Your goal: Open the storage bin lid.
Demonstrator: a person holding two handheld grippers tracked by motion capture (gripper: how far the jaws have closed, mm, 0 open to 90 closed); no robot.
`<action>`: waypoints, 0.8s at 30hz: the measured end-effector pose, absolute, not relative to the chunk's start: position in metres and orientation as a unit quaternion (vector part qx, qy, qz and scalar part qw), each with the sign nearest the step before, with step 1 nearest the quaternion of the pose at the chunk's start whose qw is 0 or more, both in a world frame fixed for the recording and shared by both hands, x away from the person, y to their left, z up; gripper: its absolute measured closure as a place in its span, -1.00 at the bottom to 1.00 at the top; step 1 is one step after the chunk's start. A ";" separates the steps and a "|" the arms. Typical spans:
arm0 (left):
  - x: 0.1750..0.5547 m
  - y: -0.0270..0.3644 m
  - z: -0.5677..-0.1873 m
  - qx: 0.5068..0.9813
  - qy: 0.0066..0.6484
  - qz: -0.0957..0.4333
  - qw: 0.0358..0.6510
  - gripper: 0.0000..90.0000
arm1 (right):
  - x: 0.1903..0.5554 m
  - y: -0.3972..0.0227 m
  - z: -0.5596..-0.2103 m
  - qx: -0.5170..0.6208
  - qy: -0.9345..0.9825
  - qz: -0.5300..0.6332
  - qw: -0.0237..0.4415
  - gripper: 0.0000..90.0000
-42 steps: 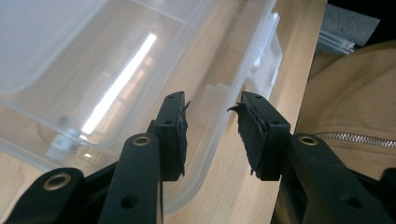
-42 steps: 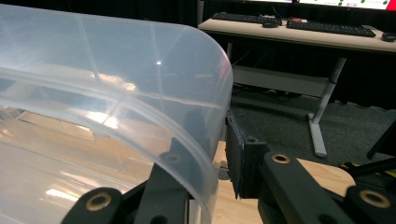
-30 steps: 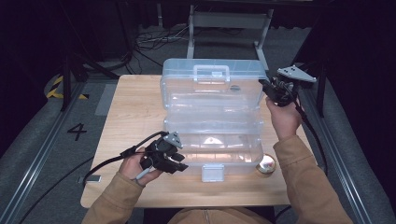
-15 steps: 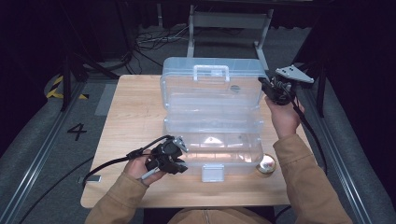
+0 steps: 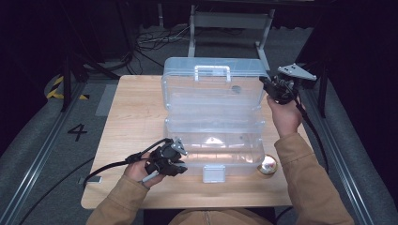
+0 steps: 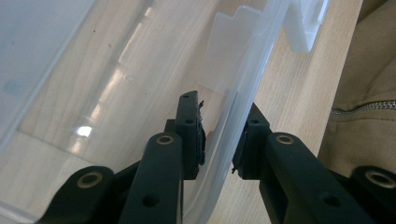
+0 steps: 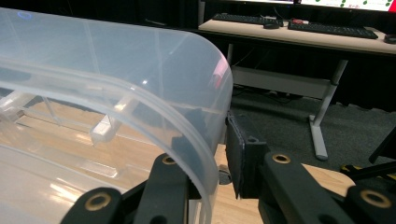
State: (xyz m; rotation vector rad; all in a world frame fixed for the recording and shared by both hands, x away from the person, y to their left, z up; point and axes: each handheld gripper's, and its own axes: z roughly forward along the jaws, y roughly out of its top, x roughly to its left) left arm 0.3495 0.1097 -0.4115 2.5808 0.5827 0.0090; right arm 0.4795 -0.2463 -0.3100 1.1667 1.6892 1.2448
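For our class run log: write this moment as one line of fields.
scene: clear box open on table | left gripper: just closed on front wall | right gripper: grips lid corner

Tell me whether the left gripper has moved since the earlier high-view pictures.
Yes, slightly. The left gripper has edged toward the clear plastic box's white front latch, its jaws closing over the box's front wall.

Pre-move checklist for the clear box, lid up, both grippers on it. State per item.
1. Left gripper astride the box's front wall, jaws just closing: ok.
2. Its pads pressing the wall: cannot tell.
3. Right gripper astride the lid corner, lid upright: ok.
4. Front latch hanging free: ok.
5. Shiny round object beside the box, apart from both grippers: ok.
6. Table bare left of the box: ok.
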 end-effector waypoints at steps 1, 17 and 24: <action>0.349 0.110 -0.412 0.945 0.215 0.004 0.246 0.67 | 0.479 -0.246 -0.310 0.453 0.656 0.483 0.362 0.72; 0.346 0.117 -0.416 0.935 0.218 0.006 0.281 0.66 | 0.496 -0.245 -0.313 0.459 0.653 0.480 0.364 0.75; 0.346 0.117 -0.416 0.933 0.223 0.007 0.281 0.65 | 0.506 -0.246 -0.314 0.459 0.655 0.482 0.357 0.75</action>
